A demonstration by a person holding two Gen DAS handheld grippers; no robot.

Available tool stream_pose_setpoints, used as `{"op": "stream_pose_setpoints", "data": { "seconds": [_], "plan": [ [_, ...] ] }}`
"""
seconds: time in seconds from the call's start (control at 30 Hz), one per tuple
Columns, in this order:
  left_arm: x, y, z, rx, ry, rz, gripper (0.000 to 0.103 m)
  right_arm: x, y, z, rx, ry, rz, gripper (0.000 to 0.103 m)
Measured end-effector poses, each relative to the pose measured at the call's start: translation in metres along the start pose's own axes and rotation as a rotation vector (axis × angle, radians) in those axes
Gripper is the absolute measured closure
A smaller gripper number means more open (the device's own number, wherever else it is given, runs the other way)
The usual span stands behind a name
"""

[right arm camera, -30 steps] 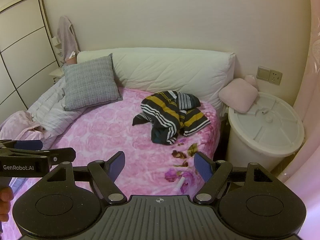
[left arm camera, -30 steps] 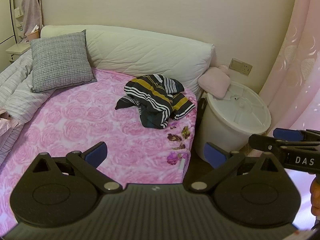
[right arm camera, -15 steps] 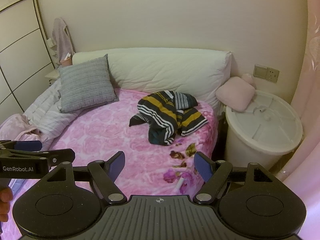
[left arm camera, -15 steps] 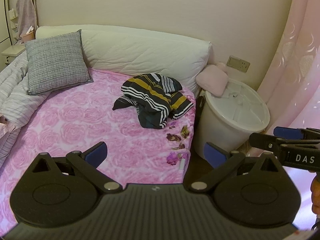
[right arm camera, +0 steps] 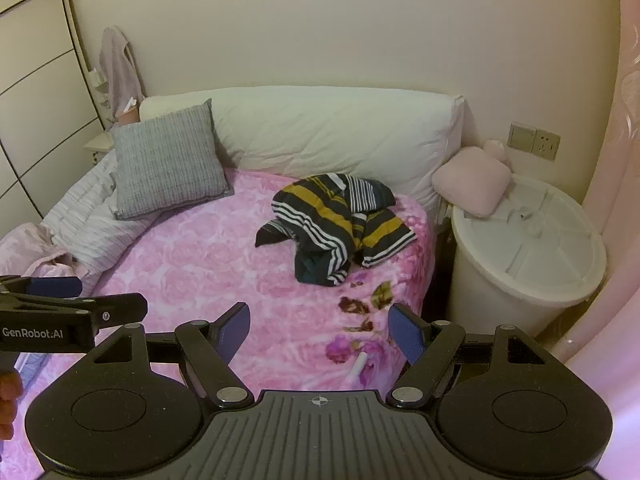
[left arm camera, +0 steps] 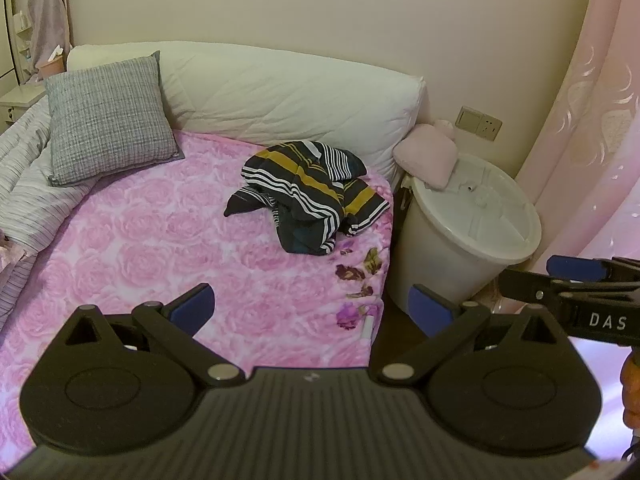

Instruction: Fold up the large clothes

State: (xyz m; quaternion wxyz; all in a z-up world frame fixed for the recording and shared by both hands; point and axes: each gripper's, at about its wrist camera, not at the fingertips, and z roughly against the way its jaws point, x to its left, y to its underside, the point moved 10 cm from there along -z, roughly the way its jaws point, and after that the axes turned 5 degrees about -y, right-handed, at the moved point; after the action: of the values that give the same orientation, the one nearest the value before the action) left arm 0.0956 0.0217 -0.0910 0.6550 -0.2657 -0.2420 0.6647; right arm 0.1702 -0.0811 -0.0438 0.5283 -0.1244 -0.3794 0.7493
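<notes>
Both views have slid a little rightward along the bed point(left arm camera: 168, 240), and with the left gripper point(left arm camera: 310, 306) and right gripper point(right arm camera: 320, 328) both spread wide and empty, the crumpled striped garment point(left arm camera: 306, 194) near the bed's right edge wants spreading flat first.

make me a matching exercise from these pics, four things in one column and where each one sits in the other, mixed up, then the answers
Things:
1. striped garment
2. grey cushion
3. small pink pillow
4. wall socket

Places:
A. leaning against the long white bolster, left part of the bed
B. on the wall above the white bin
C. crumpled on the pink rose blanket, near the bed's right edge
D. on the lid of the white bin, beside the bed

Pairs: 1-C, 2-A, 3-D, 4-B
</notes>
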Motion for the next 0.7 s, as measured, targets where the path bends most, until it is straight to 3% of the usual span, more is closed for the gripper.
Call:
{"op": "stream_pose_setpoints", "data": {
  "seconds": [0.43, 0.7],
  "plan": [
    [-0.004, -0.013, -0.027, 0.024, -0.007, 0.004, 0.002, -0.012, -0.009, -0.019, 0.023, 0.005, -0.011, 0.03],
    [0.001, -0.026, -0.063, 0.064, -0.017, 0.022, 0.002, -0.03, -0.022, -0.044, 0.046, -0.001, -0.022, 0.03]
  ]
}}
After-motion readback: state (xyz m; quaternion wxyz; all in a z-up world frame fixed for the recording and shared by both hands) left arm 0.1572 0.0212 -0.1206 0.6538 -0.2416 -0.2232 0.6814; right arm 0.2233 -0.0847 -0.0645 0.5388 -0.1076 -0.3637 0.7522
